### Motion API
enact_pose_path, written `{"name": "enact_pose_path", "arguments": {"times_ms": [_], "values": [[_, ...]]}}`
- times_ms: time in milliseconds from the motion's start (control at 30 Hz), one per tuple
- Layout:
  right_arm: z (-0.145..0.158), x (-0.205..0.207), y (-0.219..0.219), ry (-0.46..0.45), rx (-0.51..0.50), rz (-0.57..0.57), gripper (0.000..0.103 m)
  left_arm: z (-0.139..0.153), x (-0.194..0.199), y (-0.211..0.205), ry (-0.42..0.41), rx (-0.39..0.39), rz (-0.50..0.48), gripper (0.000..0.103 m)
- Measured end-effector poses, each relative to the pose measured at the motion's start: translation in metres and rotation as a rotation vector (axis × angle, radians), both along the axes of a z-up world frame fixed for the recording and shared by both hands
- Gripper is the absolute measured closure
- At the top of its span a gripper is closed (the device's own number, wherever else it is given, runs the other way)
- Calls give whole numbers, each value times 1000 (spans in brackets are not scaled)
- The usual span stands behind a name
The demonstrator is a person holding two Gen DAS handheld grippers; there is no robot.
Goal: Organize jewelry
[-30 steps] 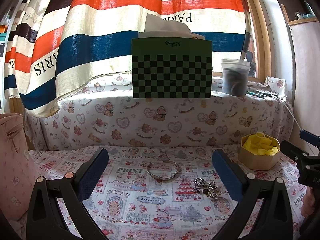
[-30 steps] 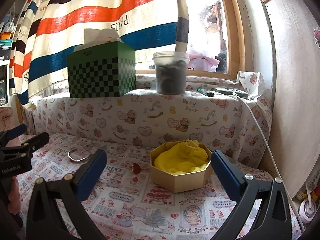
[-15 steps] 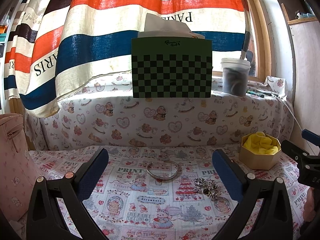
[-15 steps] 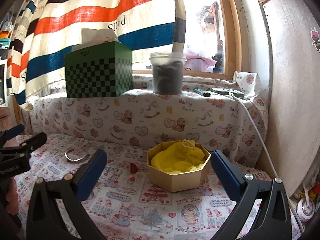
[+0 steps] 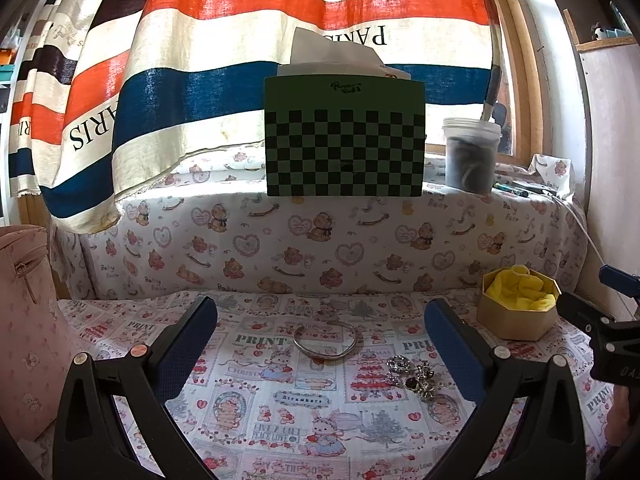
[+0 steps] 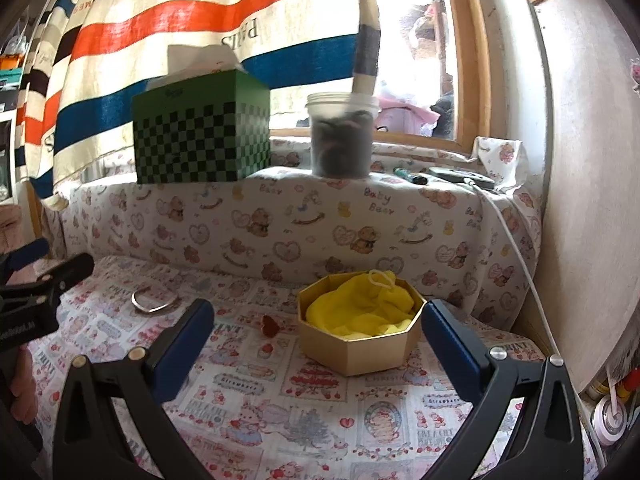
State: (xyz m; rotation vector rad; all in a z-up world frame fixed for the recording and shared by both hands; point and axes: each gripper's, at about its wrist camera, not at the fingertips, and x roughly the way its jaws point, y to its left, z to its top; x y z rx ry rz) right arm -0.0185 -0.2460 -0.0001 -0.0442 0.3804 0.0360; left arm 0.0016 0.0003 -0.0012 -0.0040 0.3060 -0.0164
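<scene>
Both tools, left (image 5: pixel 320 328) and right (image 6: pixel 318 330), gape empty; bangle (image 5: pixel 325 342) lies near brooches (image 5: pixel 414 372), gold box (image 6: pixel 358 344) apart.

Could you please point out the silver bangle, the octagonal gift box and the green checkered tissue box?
silver bangle (image 5: pixel 325 354), left wrist view, front curve.
octagonal gift box (image 6: pixel 360 356), right wrist view, front wall.
green checkered tissue box (image 5: pixel 344 152), left wrist view, front face.

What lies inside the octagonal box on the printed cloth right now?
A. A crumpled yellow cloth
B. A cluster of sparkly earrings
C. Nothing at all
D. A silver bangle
A. The octagonal box holds only a crumpled yellow cloth, while the silver bangle and the sparkly earrings lie out on the printed cloth, apart from the box.
</scene>
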Motion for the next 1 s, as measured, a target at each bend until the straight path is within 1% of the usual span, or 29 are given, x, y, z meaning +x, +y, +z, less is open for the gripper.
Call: {"name": "enact_pose_path", "arguments": {"times_ms": [133,800,1000], "values": [[0,-2,1,-11,-8,-9,0,0,0,0,-1,1,1,0],[0,-1,-1,2,1,-16,0,0,0,1,-2,2,1,0],[0,-1,-2,-2,-7,-9,0,-2,3,4,13,-4,8,0]]}}
